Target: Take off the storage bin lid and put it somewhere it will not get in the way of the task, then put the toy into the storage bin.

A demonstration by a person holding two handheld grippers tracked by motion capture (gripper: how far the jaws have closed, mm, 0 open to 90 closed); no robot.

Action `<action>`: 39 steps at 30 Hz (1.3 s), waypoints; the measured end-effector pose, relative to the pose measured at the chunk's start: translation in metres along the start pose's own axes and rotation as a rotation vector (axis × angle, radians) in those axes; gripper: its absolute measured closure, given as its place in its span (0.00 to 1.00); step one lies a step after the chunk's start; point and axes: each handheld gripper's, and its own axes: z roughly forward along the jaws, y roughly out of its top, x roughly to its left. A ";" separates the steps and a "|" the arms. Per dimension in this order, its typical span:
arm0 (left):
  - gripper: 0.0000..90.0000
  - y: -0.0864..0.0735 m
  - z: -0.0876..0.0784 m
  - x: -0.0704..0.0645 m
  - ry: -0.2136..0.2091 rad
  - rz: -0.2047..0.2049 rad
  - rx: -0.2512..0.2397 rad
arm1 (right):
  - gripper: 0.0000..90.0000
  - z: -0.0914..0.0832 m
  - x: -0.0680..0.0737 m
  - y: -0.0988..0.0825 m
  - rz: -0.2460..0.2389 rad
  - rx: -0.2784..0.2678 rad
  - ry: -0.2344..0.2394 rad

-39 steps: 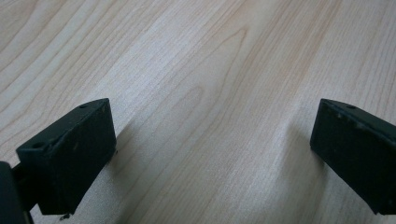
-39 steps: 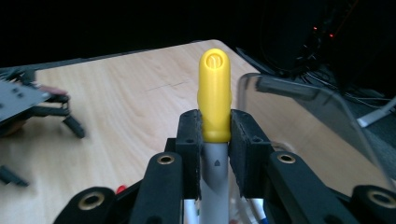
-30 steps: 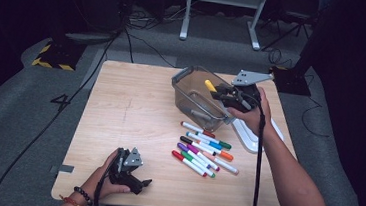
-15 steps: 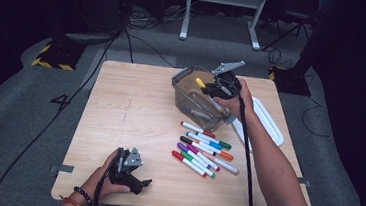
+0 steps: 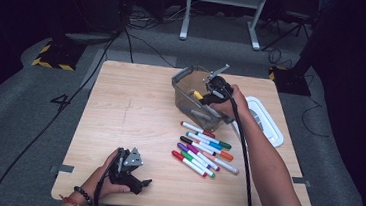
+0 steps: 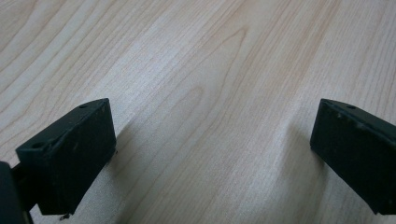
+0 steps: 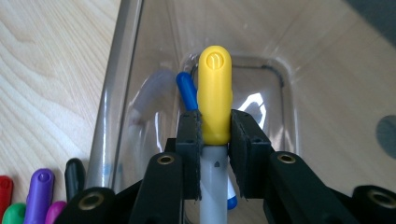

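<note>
Tabletop [image 5: 130,108] is pale wood with visible grain, square, standing on grey carpet in a dark room. From table centre, a clear bin [image 5: 185,83] sits at 1 o'clock, and a white lid [image 5: 269,125] lies at 3 o'clock, just beside the bin and near the table edge. A loose row of markers [image 5: 204,147] lies at 5 o'clock, caps in red, green, purple, black, blue and orange. A white frame leg [image 5: 186,13] stands on the floor at 12 o'clock, beyond the far edge. Black cables [image 5: 127,33] run across the carpet at 11 o'clock, near a yellow-and-black striped strip [image 5: 49,62] at 10 o'clock. A number 4 [image 5: 62,101] is marked on the carpet at 9 o'clock.

Your right gripper [image 7: 215,128] is clamped on a yellow-capped marker [image 7: 214,93]; the pads press both sides of the cap base, and the grey barrel runs down between the jaws. The marker is held over the bin opening, cap pointing into the bin. A blue-capped marker [image 7: 187,91] already lies inside, at 11 o'clock from the yellow cap in the right gripper view.

Your left gripper [image 5: 127,171] rests on the table at 7 o'clock, near the front edge. Its jaws stand wide apart over bare wood, holding nothing.
</note>
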 end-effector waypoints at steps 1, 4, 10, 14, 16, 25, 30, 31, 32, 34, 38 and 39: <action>0.01 0.000 0.000 0.000 0.000 0.001 0.000 | 0.83 0.002 0.000 0.000 -0.002 0.009 0.001; 0.01 0.000 0.000 0.000 -0.002 0.002 0.000 | 0.83 0.006 0.001 0.001 -0.001 0.027 0.001; 0.00 0.000 0.000 0.001 -0.011 0.012 0.001 | 0.81 0.009 0.000 0.002 0.004 0.044 -0.005; 0.00 0.000 0.000 0.001 -0.011 0.012 0.001 | 0.76 0.007 -0.001 0.000 0.026 0.026 -0.012; 0.00 0.000 0.000 0.001 -0.011 0.012 0.001 | 0.71 0.005 -0.001 0.000 0.027 0.001 -0.029; 0.00 0.001 0.000 0.001 -0.011 0.010 0.001 | 0.55 -0.028 0.008 -0.006 0.014 -0.192 -0.052; 0.00 0.001 0.001 0.002 -0.012 0.010 0.001 | 0.47 -0.048 0.019 -0.017 -0.022 -0.264 -0.056; 0.00 0.001 0.001 0.002 -0.011 0.010 0.001 | 0.47 -0.051 0.021 -0.020 -0.028 -0.273 -0.050; 0.00 0.001 0.001 0.002 -0.012 0.010 0.001 | 0.46 -0.053 0.022 -0.023 -0.033 -0.281 -0.047; 0.00 0.001 0.000 0.002 -0.012 0.011 0.001 | 0.45 -0.061 0.025 -0.031 -0.038 -0.299 -0.041; 0.00 0.001 0.001 0.002 -0.012 0.010 0.001 | 0.44 -0.076 0.034 -0.049 -0.057 -0.339 -0.022; 0.00 0.001 0.001 0.002 -0.012 0.011 0.001 | 0.43 -0.080 0.038 -0.054 -0.067 -0.348 -0.027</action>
